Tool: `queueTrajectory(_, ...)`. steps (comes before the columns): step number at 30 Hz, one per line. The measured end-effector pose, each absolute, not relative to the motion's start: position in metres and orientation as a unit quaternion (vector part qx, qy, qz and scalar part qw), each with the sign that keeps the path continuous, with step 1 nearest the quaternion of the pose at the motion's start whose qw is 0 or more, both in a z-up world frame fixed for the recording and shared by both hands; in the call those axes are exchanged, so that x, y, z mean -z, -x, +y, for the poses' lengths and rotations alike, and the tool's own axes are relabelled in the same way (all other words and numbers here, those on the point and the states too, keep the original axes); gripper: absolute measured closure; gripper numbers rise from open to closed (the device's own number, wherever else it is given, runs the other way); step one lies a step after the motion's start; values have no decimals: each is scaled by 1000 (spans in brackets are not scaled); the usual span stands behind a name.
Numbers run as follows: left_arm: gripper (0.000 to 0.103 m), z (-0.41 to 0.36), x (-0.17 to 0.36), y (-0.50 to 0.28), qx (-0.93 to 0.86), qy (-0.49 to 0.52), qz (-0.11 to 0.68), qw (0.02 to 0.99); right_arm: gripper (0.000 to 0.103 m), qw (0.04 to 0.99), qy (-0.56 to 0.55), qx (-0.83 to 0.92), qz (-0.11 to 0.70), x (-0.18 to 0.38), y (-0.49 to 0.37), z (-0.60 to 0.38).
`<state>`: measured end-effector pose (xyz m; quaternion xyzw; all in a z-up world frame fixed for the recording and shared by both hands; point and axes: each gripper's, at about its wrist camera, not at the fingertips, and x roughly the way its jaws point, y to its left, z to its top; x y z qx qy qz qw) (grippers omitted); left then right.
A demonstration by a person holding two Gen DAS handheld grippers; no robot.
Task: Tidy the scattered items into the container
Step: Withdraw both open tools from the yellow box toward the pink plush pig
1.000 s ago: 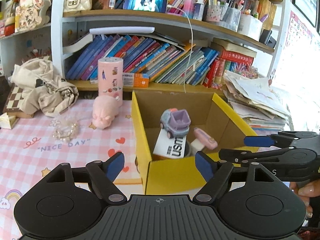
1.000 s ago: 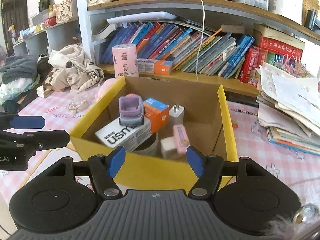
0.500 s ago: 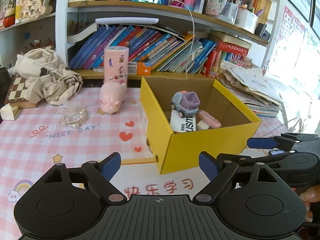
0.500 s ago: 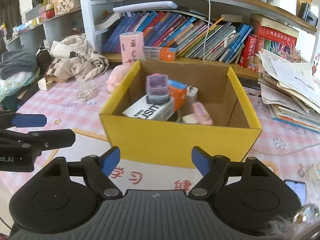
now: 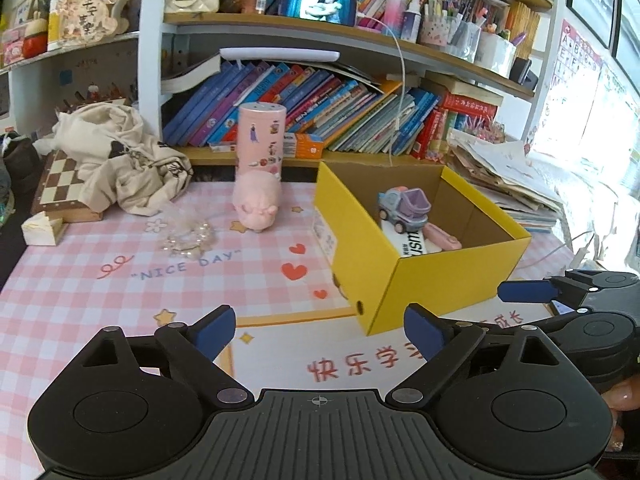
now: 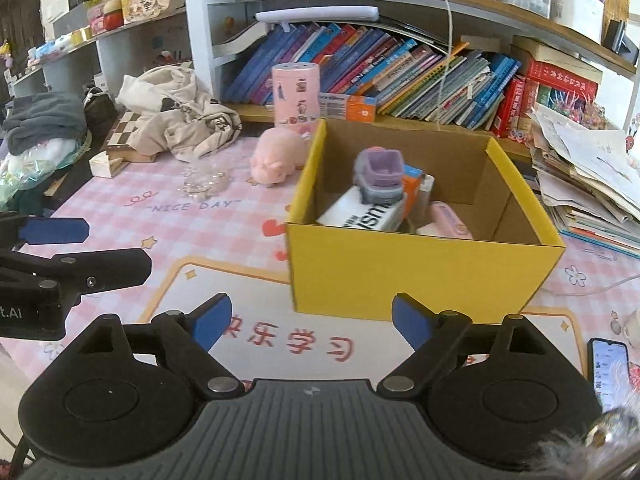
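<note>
A yellow cardboard box point(image 5: 436, 284) point(image 6: 420, 268) stands on the pink checked mat. It holds a purple toy truck point(image 5: 404, 208) point(image 6: 378, 174), a white "usm" box point(image 6: 364, 214), an orange box, a white charger and a pink item point(image 6: 450, 220). My left gripper point(image 5: 320, 330) is open and empty, in front of the box's left corner. My right gripper point(image 6: 312, 322) is open and empty, in front of the box. A pink pig toy point(image 5: 258, 202) point(image 6: 278, 156) and a bead bracelet point(image 5: 188, 238) point(image 6: 204, 182) lie left of the box.
A pink cylinder point(image 5: 262, 138) stands behind the pig. A chessboard with crumpled cloth point(image 5: 116, 164) is at the far left. Bookshelves run along the back. A paper stack point(image 6: 592, 176) sits to the right. A phone point(image 6: 608, 372) lies at the front right.
Both grippers have pulled back from the box, which now looks smaller and farther. Both stay open and empty. The things in the box have not moved.
</note>
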<state>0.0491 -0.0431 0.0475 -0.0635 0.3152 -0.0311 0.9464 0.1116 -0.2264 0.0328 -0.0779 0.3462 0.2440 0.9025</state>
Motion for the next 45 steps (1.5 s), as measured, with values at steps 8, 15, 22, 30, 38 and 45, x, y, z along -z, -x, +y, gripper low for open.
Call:
queueTrajectory(8,8,-15,-46,-37,32,63,315,946,14,901,81,-243,349,-31,-97,-197)
queueTrajectory(15,7,8,-45,-24,28,67,313,947,13,899,90,-249,348,-29,-87,-170)
queueTrajectory(22,7,28,-44,-13,20,74,309,948,13,896,101,-260,345,-30,-77,-148)
queueTrajectory(30,7,44,-42,-3,15,81,312,946,13,892,110,-268,347,-29,-68,-129)
queueTrajectory(38,6,49,-34,-3,12,87,328,940,13,886,114,-270,358,-25,-66,-121)
queueTrajectory(45,6,51,-29,-16,9,95,336,937,13,881,121,-272,367,-20,-79,-117)
